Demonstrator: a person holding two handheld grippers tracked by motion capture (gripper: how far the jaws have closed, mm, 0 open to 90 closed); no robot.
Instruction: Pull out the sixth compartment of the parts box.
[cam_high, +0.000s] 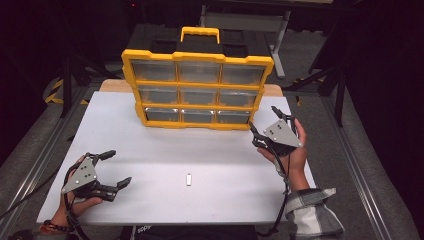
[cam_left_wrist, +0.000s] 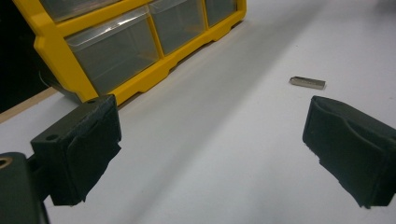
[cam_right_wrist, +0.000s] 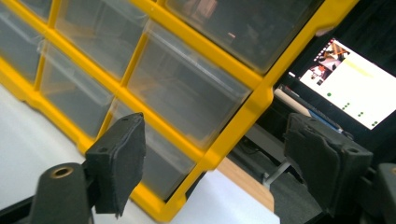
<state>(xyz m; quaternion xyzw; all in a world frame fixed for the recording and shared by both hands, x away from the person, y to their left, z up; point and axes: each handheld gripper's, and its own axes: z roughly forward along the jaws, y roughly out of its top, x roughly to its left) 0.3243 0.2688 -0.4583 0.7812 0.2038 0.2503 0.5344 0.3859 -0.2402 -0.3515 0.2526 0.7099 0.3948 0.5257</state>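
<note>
1. Step in hand, as I read it: the right gripper (cam_high: 263, 121) is lining up on the organiser (cam_high: 197, 90), at its lower right corner. Likely aim is one of the drawers on that side.
2. The organiser stands upright at the far middle of the table (cam_high: 150, 200), yellow frame, three rows of three clear drawers, handle on top.
3. In the right gripper view the bottom right drawer (cam_right_wrist: 159, 163) sits just beyond the near jaw, and the middle right drawer (cam_right_wrist: 187, 93) lies above it. All drawers look shut; I cannot tell what is in them.
4. Right jaws: wide apart, nothing between the pads, touching nothing. The frame's right post runs through the gap in the right gripper view, but farther off, not gripped.
5. Left gripper (cam_high: 113, 168) rests low at the near left of the table, well apart from the organiser. Jaws wide, empty.
6. A small metal piece (cam_high: 189, 179) lies flat on the table, near the front middle, between the two hands. In the left gripper view it lies beyond the far jaw (cam_left_wrist: 307, 82), untouched.
7. Next move, my judgement: bring the right jaws onto a drawer's front lip, close narrow on it, then pull straight out. The lip is thin and clear, so approach must be square or the pads may slip.
</note>
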